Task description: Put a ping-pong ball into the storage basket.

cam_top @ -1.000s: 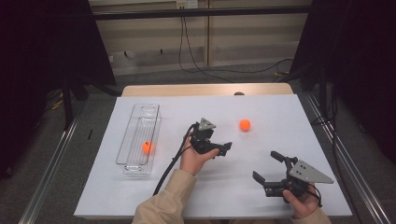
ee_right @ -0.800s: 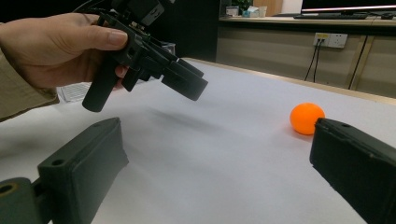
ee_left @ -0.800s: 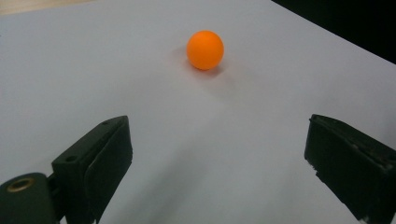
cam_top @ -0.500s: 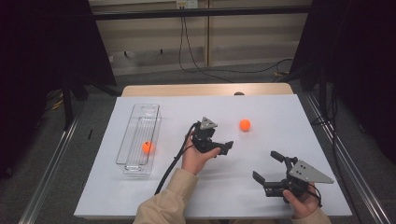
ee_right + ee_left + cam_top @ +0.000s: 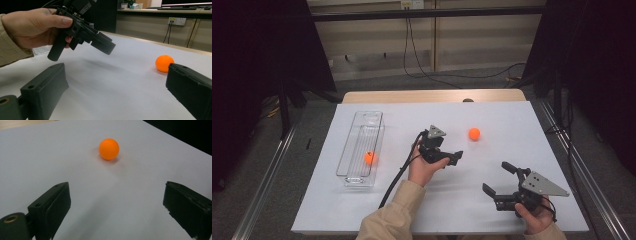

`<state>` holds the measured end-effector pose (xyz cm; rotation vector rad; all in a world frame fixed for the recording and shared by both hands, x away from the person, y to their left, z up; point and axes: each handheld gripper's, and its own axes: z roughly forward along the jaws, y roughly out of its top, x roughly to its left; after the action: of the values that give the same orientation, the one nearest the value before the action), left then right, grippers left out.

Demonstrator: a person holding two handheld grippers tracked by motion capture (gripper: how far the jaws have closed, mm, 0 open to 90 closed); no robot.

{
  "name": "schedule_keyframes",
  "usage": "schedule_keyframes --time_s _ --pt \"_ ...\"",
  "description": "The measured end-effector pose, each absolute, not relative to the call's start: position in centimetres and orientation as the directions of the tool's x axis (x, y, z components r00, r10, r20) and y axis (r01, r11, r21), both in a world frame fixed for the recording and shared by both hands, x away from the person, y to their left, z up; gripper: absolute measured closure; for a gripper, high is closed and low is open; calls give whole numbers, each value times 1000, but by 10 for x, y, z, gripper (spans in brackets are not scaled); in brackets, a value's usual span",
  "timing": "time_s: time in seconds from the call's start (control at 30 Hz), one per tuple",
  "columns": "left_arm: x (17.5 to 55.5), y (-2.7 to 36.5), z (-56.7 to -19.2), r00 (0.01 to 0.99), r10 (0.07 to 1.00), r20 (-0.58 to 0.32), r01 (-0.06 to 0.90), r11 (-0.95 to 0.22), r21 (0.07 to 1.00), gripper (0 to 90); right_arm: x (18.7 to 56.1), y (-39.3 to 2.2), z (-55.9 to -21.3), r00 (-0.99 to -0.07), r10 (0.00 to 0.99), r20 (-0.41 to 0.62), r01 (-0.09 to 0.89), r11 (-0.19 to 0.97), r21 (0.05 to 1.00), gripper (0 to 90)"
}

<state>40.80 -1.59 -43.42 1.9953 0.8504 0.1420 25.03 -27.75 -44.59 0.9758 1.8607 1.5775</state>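
Note:
An orange ball [image 5: 474, 133] lies loose on the white table [image 5: 512, 120], right of centre. My left gripper [image 5: 450, 150] hovers just left of it, held in a hand, jaws open and pointing at the ball. In the left gripper view the ball [image 5: 109, 148] sits ahead of the open, empty left gripper [image 5: 117, 192]. My right gripper [image 5: 497, 177] rests near the front right, open and empty. In the right gripper view, the right gripper [image 5: 115, 72] frames the ball [image 5: 164, 63] and the left gripper [image 5: 100, 42]. A second orange ball [image 5: 370, 158] lies in a clear tray [image 5: 374, 116] at the left.
A black cable [image 5: 397, 180] trails from the left gripper toward the table's front edge. A sleeved forearm [image 5: 387, 220] comes in at the bottom centre. A wooden strip [image 5: 432, 96] borders the table's far side, with dark floor and metal rails on both sides.

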Motion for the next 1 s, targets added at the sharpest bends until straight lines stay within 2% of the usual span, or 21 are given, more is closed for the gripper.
schedule_keyframes --time_s 1.0 --pt "420 -28 -444 741 639 -205 503 -326 801 79 251 -278 -446 -613 787 72 198 65 978 26"
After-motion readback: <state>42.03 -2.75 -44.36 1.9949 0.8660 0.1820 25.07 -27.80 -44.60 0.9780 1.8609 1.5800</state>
